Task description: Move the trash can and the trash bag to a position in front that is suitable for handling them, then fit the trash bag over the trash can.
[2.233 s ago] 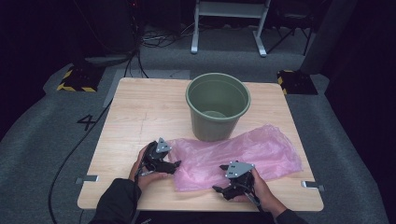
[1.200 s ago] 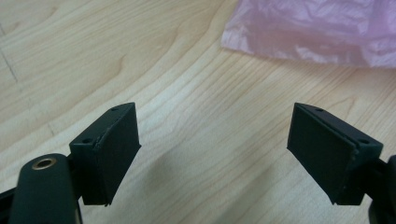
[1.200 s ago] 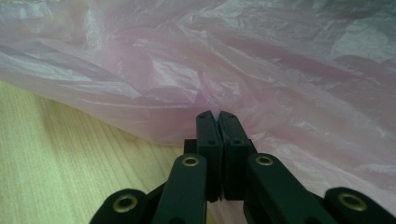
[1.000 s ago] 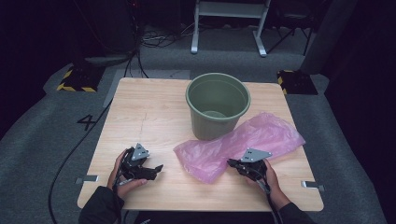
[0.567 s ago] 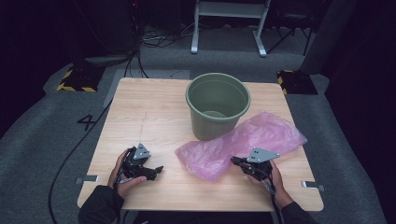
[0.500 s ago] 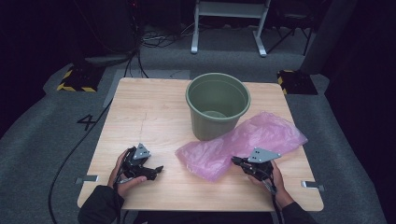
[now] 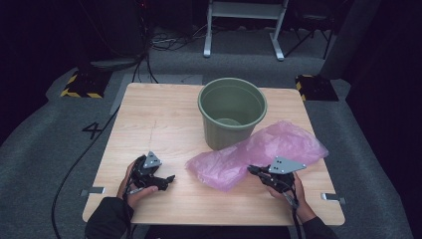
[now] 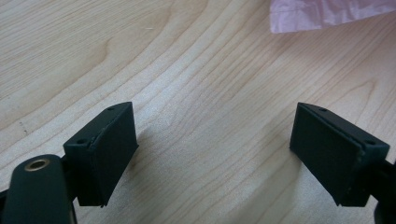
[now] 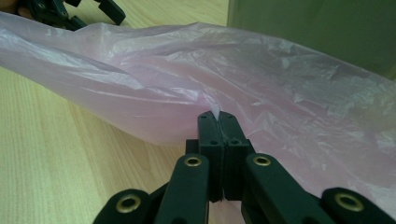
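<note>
Dark grey carpet and a metal stand surround a light wooden table (image 7: 164,119), which carries a green bucket (image 7: 232,117) and a pink plastic bag (image 7: 259,152). That bag lies crumpled on the near right part of the table, touching the bucket's near side.

Gripper state: the right gripper (image 7: 255,171) is closed on the bag's near edge, a thin pinch of film caught between its pads. The left gripper (image 7: 169,178) rests near the bag's left end, apart from it, jaws spread wide with nothing between them.

Step in hand, by judgement: opening the bag so that it can line the bucket.
- Keep the right pinch firm; thin film slips easily.
- Bring the left gripper to the open edge and take one layer only, opposite the right pinch.
- Draw the two layers apart gently to avoid tearing.
- Lift the bag free of the table before moving it over the bucket rim.

View differences: the right gripper view confirms the film caught at the closed tips (image 9: 217,116) and shows the bucket wall (image 9: 317,32) just behind the bag. In the left gripper view there is bare wood between wide pads (image 8: 105,149) and one bag corner (image 8: 322,14) ahead. From the high view come the whole layout and the bucket's empty interior.
</note>
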Motion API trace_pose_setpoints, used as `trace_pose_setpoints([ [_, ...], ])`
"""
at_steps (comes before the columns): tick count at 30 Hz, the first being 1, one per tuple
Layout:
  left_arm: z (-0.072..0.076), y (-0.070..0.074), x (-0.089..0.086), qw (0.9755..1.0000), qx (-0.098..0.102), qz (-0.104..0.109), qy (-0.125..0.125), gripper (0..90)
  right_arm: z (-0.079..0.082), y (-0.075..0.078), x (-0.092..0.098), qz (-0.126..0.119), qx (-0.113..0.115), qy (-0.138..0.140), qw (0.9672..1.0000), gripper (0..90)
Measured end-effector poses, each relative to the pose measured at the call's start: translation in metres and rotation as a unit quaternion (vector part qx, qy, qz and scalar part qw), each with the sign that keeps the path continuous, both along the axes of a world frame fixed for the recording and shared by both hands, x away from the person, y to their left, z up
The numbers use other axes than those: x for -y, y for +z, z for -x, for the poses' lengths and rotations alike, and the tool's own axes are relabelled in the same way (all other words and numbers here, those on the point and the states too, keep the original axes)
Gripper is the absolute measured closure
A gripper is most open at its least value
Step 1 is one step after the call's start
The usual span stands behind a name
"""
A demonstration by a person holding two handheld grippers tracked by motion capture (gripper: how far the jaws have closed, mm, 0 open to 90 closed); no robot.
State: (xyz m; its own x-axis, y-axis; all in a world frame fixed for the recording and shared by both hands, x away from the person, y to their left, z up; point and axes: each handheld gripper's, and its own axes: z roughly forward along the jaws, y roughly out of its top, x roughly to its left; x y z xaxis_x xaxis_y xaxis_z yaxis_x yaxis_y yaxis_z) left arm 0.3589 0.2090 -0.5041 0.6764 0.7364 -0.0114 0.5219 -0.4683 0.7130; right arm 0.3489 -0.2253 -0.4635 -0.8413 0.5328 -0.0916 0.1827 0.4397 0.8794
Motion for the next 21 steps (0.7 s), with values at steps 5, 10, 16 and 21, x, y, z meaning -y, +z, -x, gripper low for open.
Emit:
trace_pose_setpoints([
  [5,0.0,0.0,0.0,1.0,0.0,0.0,0.0,14.2,0.002,0.005,0.002,-0.006,0.012,-0.008,0.9999,90.0],
  [10,0.0,0.0,0.0,1.0,0.0,0.0,0.0,14.2,0.003,0.009,0.004,-0.011,0.018,-0.008,0.9998,90.0],
  [16,0.0,0.0,0.0,1.0,0.0,-0.001,0.0,14.2,0.007,0.017,0.008,-0.024,0.029,-0.008,0.9993,90.0],
  [21,0.0,0.0,0.0,1.0,0.0,-0.001,0.0,14.2,0.013,0.025,0.01,-0.033,0.042,-0.005,0.9985,90.0],
])
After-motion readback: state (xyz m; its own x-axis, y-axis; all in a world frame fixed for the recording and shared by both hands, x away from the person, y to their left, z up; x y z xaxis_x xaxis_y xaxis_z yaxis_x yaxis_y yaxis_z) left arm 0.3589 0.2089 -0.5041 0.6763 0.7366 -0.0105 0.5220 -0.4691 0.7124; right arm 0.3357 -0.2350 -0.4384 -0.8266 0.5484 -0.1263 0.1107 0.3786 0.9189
